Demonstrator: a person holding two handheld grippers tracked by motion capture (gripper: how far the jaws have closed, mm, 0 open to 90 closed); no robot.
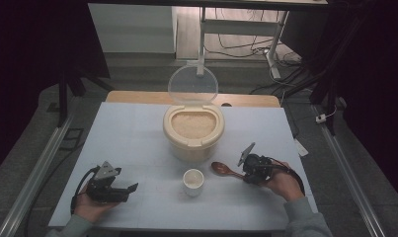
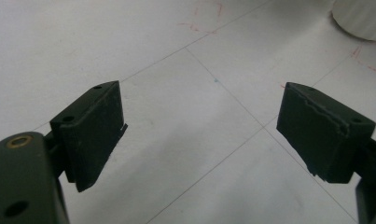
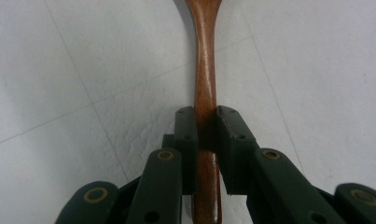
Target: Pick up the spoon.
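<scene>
I am clamping my right gripper (image 3: 205, 128) on the wooden spoon (image 3: 205, 60) handle, while my left gripper (image 2: 202, 135) is resting wide open. Next I am probably lifting the spoon level toward the rice tub (image 1: 193, 143).

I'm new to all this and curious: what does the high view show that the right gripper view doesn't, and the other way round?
High view alone: the round beige rice container with its clear lid raised, the small white cup and the open left gripper. Right gripper view alone: the jaws pressed against both sides of the brown wooden spoon handle. Both share that spoon, the right gripper and the white table.
</scene>
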